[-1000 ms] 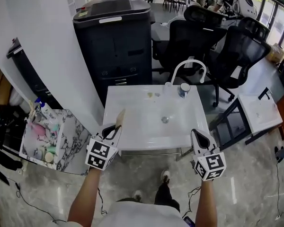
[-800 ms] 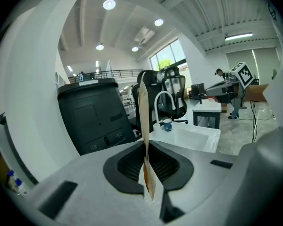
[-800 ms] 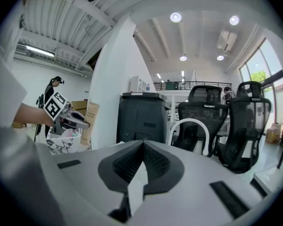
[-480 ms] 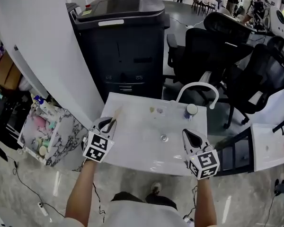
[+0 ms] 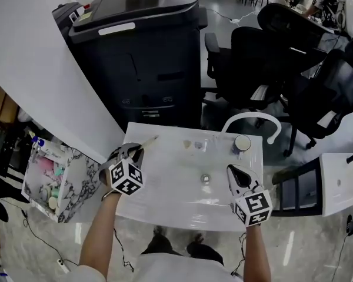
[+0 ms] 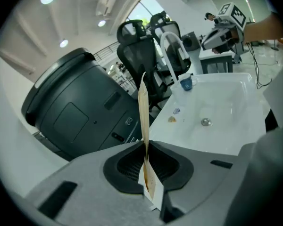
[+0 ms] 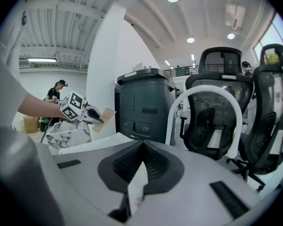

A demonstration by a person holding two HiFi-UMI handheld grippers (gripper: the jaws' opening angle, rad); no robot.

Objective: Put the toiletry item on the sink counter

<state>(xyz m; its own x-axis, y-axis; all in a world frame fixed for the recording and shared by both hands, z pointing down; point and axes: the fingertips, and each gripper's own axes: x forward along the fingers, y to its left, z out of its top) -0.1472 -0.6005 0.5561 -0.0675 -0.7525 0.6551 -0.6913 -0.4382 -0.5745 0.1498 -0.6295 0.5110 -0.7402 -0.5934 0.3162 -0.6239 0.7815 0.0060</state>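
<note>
A thin, flat tan packet (image 5: 148, 141) sticks out of my left gripper (image 5: 135, 150), which is shut on its lower end. In the left gripper view the packet (image 6: 143, 107) stands edge-on between the pads of the left gripper (image 6: 146, 147). It hovers over the back left corner of the white sink counter (image 5: 165, 187). My right gripper (image 5: 234, 172) is shut and empty over the basin's right side, near the drain (image 5: 205, 179). The right gripper view shows the right gripper (image 7: 142, 142) with its jaws together, and the packet (image 7: 105, 117) far off to the left.
A white arched faucet (image 5: 253, 119) and a cup (image 5: 242, 143) stand at the counter's back right, with small bits (image 5: 188, 144) at the back middle. Behind are a black copier (image 5: 141, 51) and office chairs (image 5: 270, 57). A marbled box of bottles (image 5: 47, 181) sits left.
Both grippers have moved forward over the sink. The left one carried the packet from the front left edge toward the counter's back left corner. The head view has shifted closer.
</note>
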